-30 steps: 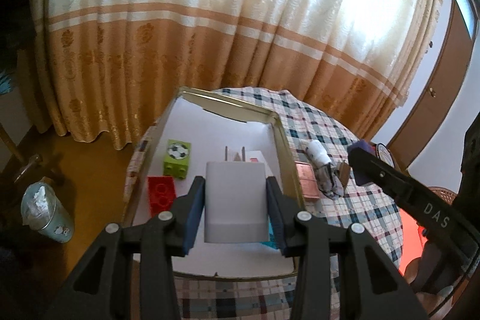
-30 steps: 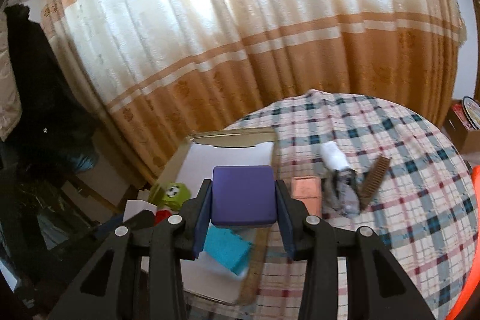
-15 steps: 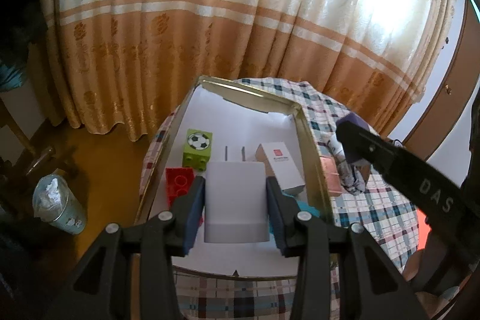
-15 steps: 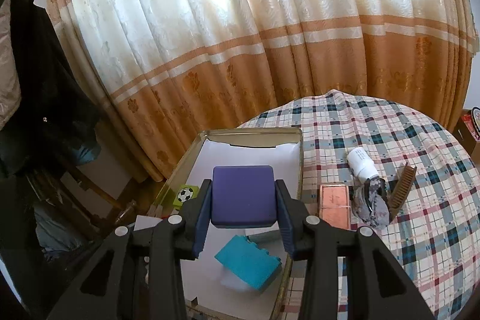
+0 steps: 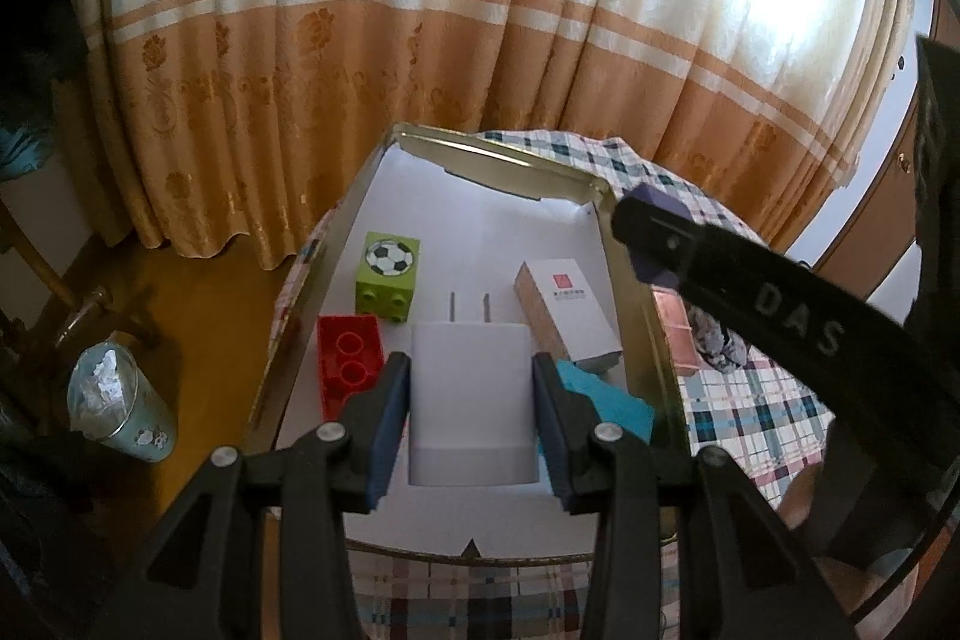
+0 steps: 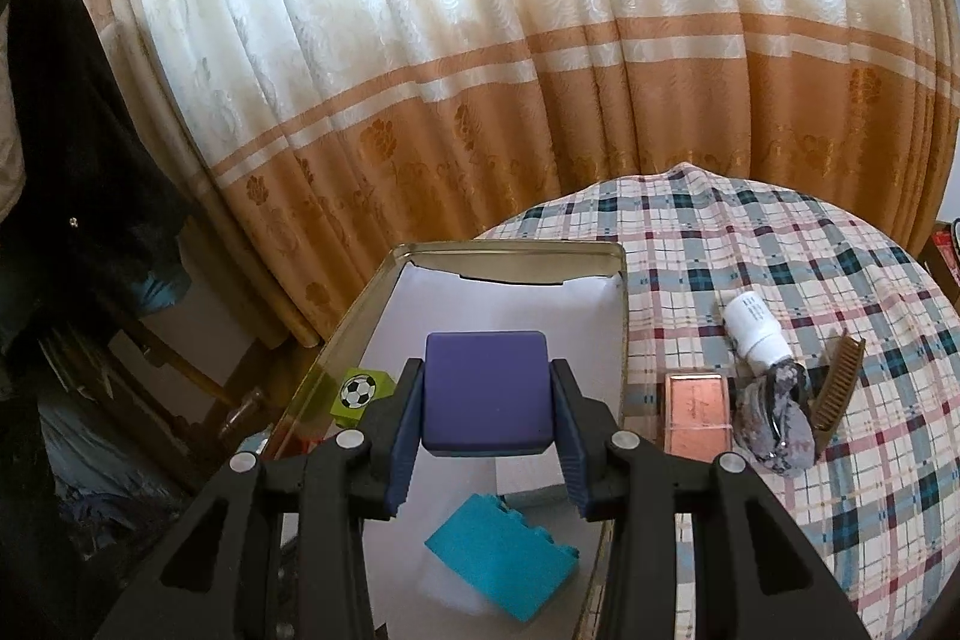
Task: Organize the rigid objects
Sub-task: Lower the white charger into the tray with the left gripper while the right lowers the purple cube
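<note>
You have three toy bricks in the gold metal tin [image 5: 624, 280]: one green football-printed brick [image 5: 389, 275], one red studded brick [image 5: 348, 361], one teal brick [image 6: 501, 559]; possibly more hidden behind the two hand-held grippers.

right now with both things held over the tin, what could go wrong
1. The white charger in the left hand-held gripper hangs above the red brick and teal brick; dropped here, it may land tilted on them.
2. The right hand-held gripper, holding the purple block, is close to the tin's right wall and could knock it.
</note>
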`<state>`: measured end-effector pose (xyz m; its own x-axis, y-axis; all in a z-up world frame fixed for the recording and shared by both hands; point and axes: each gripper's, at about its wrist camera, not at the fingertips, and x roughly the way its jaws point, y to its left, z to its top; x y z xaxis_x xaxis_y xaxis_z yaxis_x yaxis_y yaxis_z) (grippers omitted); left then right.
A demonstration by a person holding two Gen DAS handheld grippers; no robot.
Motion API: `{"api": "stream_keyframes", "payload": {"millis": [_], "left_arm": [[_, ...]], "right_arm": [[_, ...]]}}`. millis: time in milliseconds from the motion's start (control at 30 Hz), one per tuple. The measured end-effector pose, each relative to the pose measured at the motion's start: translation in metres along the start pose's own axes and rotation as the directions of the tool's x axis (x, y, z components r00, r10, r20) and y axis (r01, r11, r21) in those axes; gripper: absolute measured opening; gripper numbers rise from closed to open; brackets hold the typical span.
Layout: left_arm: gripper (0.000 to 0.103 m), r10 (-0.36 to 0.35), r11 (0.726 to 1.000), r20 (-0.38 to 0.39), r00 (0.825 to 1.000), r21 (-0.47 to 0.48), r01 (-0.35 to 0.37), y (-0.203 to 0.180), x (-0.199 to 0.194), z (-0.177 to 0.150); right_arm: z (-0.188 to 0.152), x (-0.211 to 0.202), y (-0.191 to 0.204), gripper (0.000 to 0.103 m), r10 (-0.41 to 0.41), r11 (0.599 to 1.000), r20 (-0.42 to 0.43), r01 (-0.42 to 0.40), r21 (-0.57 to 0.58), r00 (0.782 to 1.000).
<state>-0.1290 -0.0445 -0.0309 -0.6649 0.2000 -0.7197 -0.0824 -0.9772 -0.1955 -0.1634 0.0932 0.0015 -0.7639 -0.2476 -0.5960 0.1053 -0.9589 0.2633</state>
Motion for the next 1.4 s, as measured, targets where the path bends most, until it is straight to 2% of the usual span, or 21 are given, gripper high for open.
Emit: {"api": "stream_keyframes", "payload": {"millis": [833, 1033, 1067, 1133, 1167, 1233, 1300, 1333, 1400], "left_arm": [[0.040, 0.059, 0.998, -0.076, 0.995, 0.010, -0.058, 0.002, 0.026, -0.007], [0.040, 0.088, 0.996, -0.073, 0.993, 0.031, -0.086, 0.000, 0.028, -0.007], [0.040, 0.093, 0.995, -0.073, 0.993, 0.033, -0.091, 0.000, 0.028, -0.007], [0.040, 0.108, 0.994, -0.074, 0.991, 0.040, -0.105, -0.001, 0.028, -0.007], [0.042, 0.111, 0.993, -0.071, 0.991, 0.042, -0.108, -0.001, 0.027, -0.007], [0.052, 0.108, 0.993, -0.054, 0.993, 0.043, -0.106, -0.003, 0.023, -0.006], [0.076, 0.117, 0.993, -0.031, 0.993, 0.038, -0.116, -0.004, 0.018, -0.004], [0.080, 0.129, 0.991, -0.012, 0.992, 0.035, -0.128, -0.006, 0.014, -0.004], [0.098, 0.148, 0.988, 0.015, 0.989, 0.037, -0.148, -0.008, 0.009, -0.003]], "right_arm": [[-0.010, 0.046, -0.001, 0.043, 0.002, 1.000, -0.096, -0.004, -0.013, 0.995], [-0.014, 0.053, -0.004, 0.043, 0.049, 0.999, -0.125, -0.050, 0.001, 0.991], [-0.014, 0.052, -0.004, 0.044, 0.059, 0.998, -0.122, -0.060, 0.002, 0.991], [-0.014, 0.049, -0.006, 0.054, 0.078, 0.997, -0.117, -0.077, 0.017, 0.990], [-0.013, 0.047, -0.007, 0.062, 0.086, 0.996, -0.109, -0.084, 0.025, 0.990], [-0.013, 0.037, -0.011, 0.066, 0.076, 0.997, -0.069, -0.074, 0.032, 0.995], [-0.012, 0.026, -0.015, 0.066, 0.061, 0.997, -0.028, -0.060, 0.041, 0.998], [-0.011, 0.021, -0.018, 0.066, 0.051, 0.998, -0.009, -0.050, 0.050, 0.999], [-0.010, 0.006, -0.028, 0.071, 0.017, 0.997, 0.041, -0.020, 0.076, 0.999]]}}
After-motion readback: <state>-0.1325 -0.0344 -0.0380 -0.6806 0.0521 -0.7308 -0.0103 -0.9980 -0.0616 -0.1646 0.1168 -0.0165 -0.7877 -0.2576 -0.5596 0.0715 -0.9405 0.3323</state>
